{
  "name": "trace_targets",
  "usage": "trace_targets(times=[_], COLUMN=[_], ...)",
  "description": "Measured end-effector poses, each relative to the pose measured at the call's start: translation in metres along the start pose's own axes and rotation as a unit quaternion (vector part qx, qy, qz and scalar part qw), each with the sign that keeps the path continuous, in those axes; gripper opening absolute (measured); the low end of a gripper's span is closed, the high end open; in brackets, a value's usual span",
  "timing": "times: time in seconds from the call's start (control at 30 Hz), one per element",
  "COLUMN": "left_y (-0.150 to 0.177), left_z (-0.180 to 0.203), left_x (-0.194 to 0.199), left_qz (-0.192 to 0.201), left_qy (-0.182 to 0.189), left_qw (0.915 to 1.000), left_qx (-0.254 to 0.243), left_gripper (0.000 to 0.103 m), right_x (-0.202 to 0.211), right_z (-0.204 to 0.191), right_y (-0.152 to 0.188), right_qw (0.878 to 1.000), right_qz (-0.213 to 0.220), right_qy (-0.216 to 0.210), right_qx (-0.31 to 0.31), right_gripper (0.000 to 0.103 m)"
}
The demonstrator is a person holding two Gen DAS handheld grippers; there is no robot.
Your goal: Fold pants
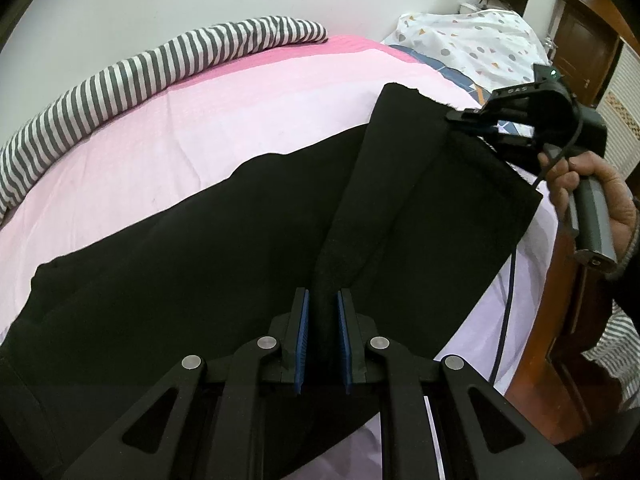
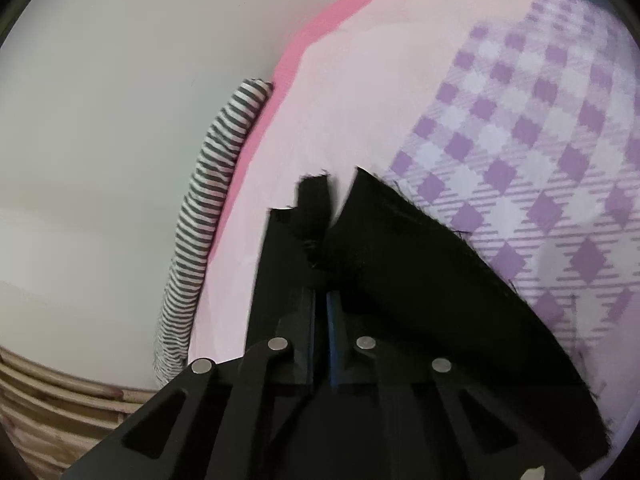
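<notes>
Black pants lie spread on a pink bed sheet. My left gripper is shut on a bunched fold of the pants near the middle and holds it up. My right gripper is shut on the hem end of the raised legs, lifted above the bed at the right. In the right wrist view the right gripper clamps the black cloth, and the frayed hem sticks out past its fingers.
A grey-and-white striped roll lies along the bed's far edge by the wall. A patterned pillow sits at the far right. Wooden furniture stands right of the bed. A purple checked sheet lies under the right gripper.
</notes>
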State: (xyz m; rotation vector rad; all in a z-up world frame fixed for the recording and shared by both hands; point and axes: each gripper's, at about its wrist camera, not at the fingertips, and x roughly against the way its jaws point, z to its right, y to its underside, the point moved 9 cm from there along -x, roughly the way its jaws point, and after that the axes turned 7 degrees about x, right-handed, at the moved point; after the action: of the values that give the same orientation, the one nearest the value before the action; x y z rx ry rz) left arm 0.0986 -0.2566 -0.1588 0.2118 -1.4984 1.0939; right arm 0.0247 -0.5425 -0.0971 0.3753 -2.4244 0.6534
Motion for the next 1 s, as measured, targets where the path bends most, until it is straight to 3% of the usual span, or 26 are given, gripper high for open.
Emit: trace_targets(times=[0.17,0.37,0.57,1.0], left_y=[0.000,0.013,0.033,0.041], left_z=[0.011,0.040,0.052,0.053], left_x=[0.008,0.012,0.000,-0.010], left_qz=[0.008,0.006,-0.014,-0.024], left_qy=[0.011,0.026,0.019,0.034], left_qw=[0.9997,0.9960,0.9920,0.9912], left_qx=[-0.019,-0.085,-0.124,-0.125], left_gripper=[0.014,0.015,0.016,0.016], right_x=[0.041,0.094,0.095,0.095], right_z=[-0.009,0.012,0.054,0.073], right_y=[-0.001,0.017,0.047,0.058], right_qw=[1.000,0.996,0.994,0.988], right_qz=[0.023,0.043,0.025,0.027], right_qy=[0.008,0.063,0.106,0.149], right_qx=[0.020,0.036,-0.002,-0.002], right_gripper=[0.004,0.004,0.003,0.002])
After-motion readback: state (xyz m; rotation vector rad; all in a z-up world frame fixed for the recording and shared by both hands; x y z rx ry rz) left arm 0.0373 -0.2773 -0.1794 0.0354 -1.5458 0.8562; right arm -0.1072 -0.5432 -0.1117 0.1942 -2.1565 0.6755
